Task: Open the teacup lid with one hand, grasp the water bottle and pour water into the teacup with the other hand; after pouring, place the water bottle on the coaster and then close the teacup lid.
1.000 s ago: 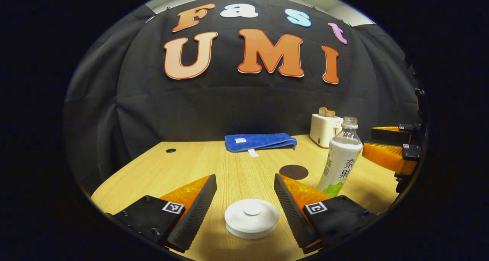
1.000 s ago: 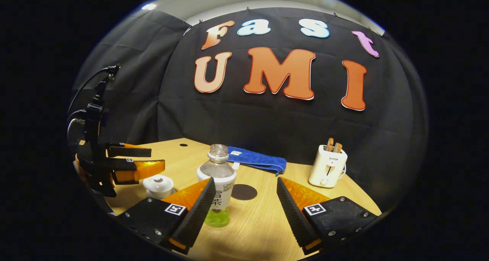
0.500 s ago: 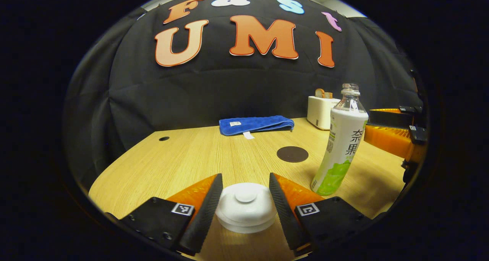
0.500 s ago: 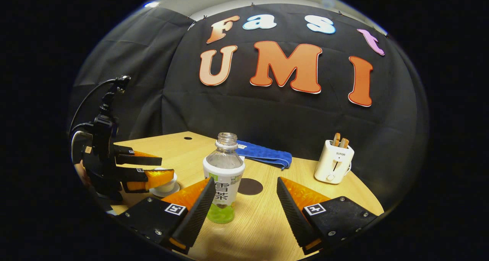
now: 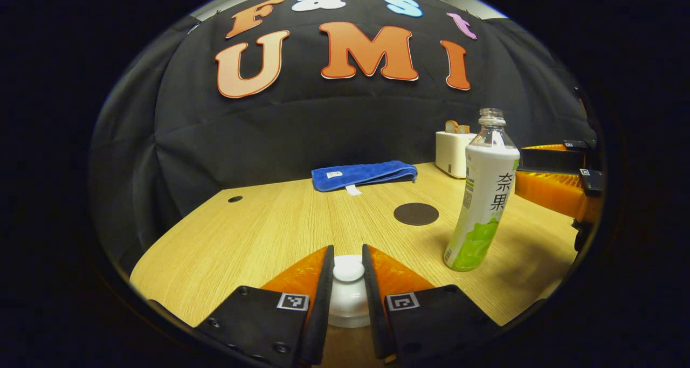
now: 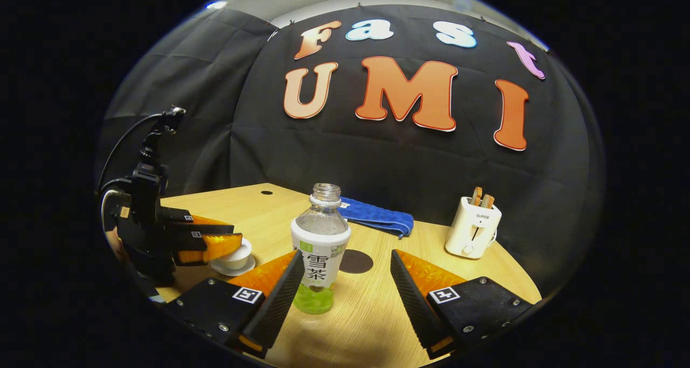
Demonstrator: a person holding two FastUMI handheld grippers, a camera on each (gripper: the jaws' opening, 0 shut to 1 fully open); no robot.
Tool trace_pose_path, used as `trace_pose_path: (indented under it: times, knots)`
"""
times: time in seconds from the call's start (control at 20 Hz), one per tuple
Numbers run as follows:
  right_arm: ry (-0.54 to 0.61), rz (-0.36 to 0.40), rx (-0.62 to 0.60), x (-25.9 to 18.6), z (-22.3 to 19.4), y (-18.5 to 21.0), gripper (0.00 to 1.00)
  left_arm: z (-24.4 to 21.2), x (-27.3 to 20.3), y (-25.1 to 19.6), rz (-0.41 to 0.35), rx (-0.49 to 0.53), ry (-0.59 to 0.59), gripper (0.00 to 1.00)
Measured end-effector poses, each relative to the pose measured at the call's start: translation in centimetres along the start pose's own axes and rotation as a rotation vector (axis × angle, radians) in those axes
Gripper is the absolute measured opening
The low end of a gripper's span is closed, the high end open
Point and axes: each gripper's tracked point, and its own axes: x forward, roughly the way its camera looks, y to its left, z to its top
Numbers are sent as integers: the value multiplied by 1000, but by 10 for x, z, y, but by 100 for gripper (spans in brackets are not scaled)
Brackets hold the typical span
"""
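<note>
A white lidded teacup (image 5: 349, 303) sits on the wooden table (image 5: 259, 233) right under my left gripper (image 5: 347, 252), which is shut on the lid's round knob (image 5: 348, 270). In the right gripper view the same left gripper (image 6: 237, 235) hovers over the cup (image 6: 237, 259) and its saucer at the left. An uncapped bottle (image 6: 321, 249) with green liquid at its bottom stands upright just ahead of my right gripper (image 6: 345, 263), close to its left finger. That gripper is open and touches nothing. The bottle (image 5: 482, 195) also stands right of the cup, with the right gripper (image 5: 522, 169) beside it.
A dark round coaster (image 6: 356, 261) lies just behind the bottle, mid-table (image 5: 415, 214). A folded blue towel (image 5: 364, 174) lies at the back edge. A white toaster (image 6: 474, 228) with toast stands at the back right. A small hole (image 5: 235, 199) marks the far left of the tabletop.
My left gripper came down over the teacup and its fingers drew together onto the lid's knob. The right gripper edged slightly closer to the bottle and stayed open.
</note>
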Motion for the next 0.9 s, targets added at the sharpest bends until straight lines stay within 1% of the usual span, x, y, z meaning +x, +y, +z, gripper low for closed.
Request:
trace_pose_path:
  times: [0.1,0.15,0.4,0.45,0.5,0.55,0.65,0.75,0.8,0.85,0.9]
  knots:
    - [3,1,-4,0,-1,1,96,4,-3,2,3,-15,-6,38]
    - [4,1,-6,0,-2,0,96,0,2,-1,2,-10,-3,30]
    - [17,13,-16,4,-7,4,96,11,0,7,26,-21,-37,30]
    - [20,16,-20,6,-9,6,96,14,-2,10,34,-24,-49,31]
    - [22,15,-23,8,-10,6,96,19,-3,13,42,-29,-60,30]
    - [28,21,-23,11,-12,7,96,22,-4,18,56,-33,-76,28]
    - [52,36,-12,16,-21,14,96,28,-4,29,81,-35,-96,31]
    - [69,54,-4,21,-25,22,95,30,-8,42,105,-47,-103,30]
    - [80,62,1,24,-28,25,94,32,-8,48,117,-56,-107,31]
    - [94,70,8,27,-32,26,91,32,-9,55,130,-63,-108,30]
    - [105,78,17,29,-35,29,89,33,-11,61,144,-70,-113,31]
